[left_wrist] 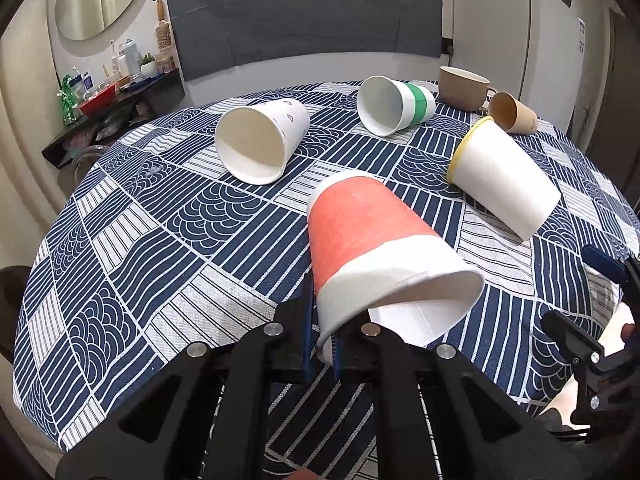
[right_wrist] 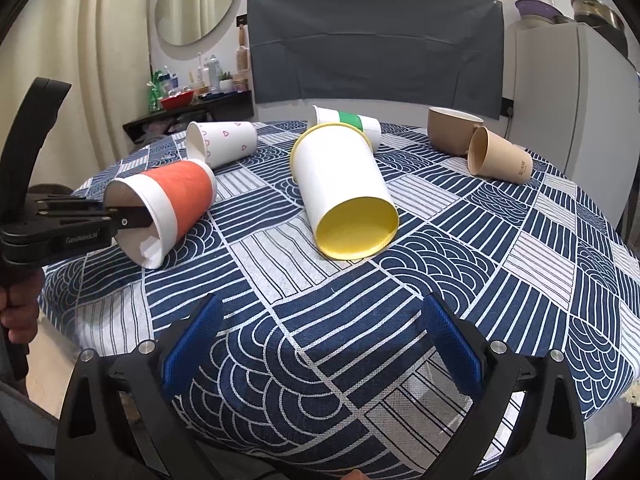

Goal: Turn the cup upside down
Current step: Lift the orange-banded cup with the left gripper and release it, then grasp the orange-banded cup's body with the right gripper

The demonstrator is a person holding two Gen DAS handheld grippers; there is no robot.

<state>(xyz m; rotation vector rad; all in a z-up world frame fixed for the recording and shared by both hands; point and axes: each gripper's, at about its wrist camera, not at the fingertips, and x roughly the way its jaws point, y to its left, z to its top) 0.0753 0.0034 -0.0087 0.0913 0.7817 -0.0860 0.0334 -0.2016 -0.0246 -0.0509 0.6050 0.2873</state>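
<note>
We see the orange-and-white paper cup (left_wrist: 372, 240) in the lower middle of the left wrist frame, lying tilted with its mouth toward the camera and its base pointing away; in the right wrist frame it sits at middle left (right_wrist: 176, 200). Our left claw (left_wrist: 322, 350) is pinching the white rim of this cup, one finger inside the mouth and one outside. Our right claw (right_wrist: 320, 344) is spread wide at the bottom of its own frame, holding nothing, above the patterned blue-and-white cloth of the desk (right_wrist: 360, 320). Just right of the orange cup a yellow-rimmed white cup (right_wrist: 344, 196) lies on its side, its yellow base facing the right camera. Farther up the frames lie a heart-print cup (left_wrist: 260, 140), a green-banded cup (left_wrist: 394, 106) and a brown paper cup (right_wrist: 500, 160), all on their sides. A brown mug (right_wrist: 450, 130) stands upright beside the brown paper cup.
</note>
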